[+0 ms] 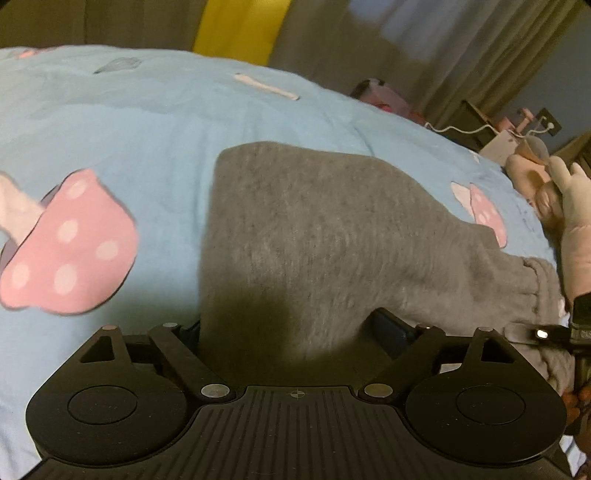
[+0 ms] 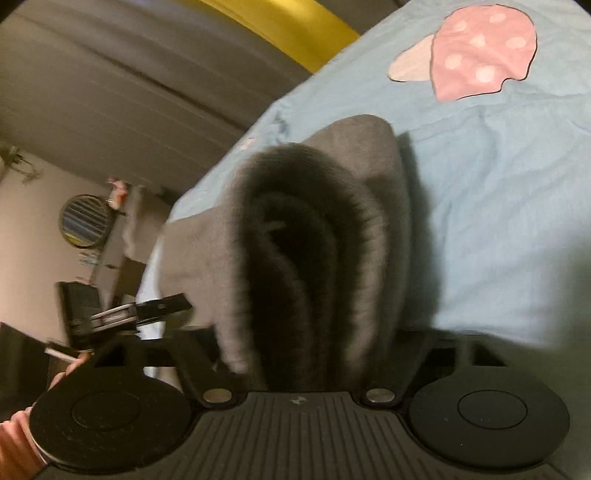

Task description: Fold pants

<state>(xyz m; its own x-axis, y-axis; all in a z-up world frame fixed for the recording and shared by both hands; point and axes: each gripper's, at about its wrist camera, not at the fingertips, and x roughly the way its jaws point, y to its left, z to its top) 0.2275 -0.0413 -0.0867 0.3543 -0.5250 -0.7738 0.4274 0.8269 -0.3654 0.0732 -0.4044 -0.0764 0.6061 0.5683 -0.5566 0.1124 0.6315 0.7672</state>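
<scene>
Bedding forms the work surface: a light blue quilt [image 1: 155,122] printed with pink spotted mushrooms [image 1: 70,243], with drab curtains [image 1: 436,55] and a yellow panel [image 1: 240,26] behind. A plush rabbit [image 1: 572,206] lies at the far right edge of the bed, and a white cable [image 1: 465,129] runs along clutter beyond it.

Subject garment: grey knit pants [image 1: 295,229], lying on the quilt and partly lifted at the near end. In the left wrist view the fabric spreads away from the camera as a broad flat panel, its far edge resting on the quilt, with a bunched, ribbed section to the right.

Left gripper [image 1: 284,332]: fabric runs down between the fingers and hides the tips; it appears clamped on the near edge of the pants. Right gripper [image 2: 314,354]: a thick hanging loop of several layers passes between its fingers, which appear closed on it. Fingertips are hidden in both views.

Assessment of progress: the layered roll seen from the right wrist suggests at least one fold is already made. The garment is not yet laid flat as a finished bundle; the lifted portion remains to be carried over, set down and squared. Motion blur limits finer detail.
</scene>
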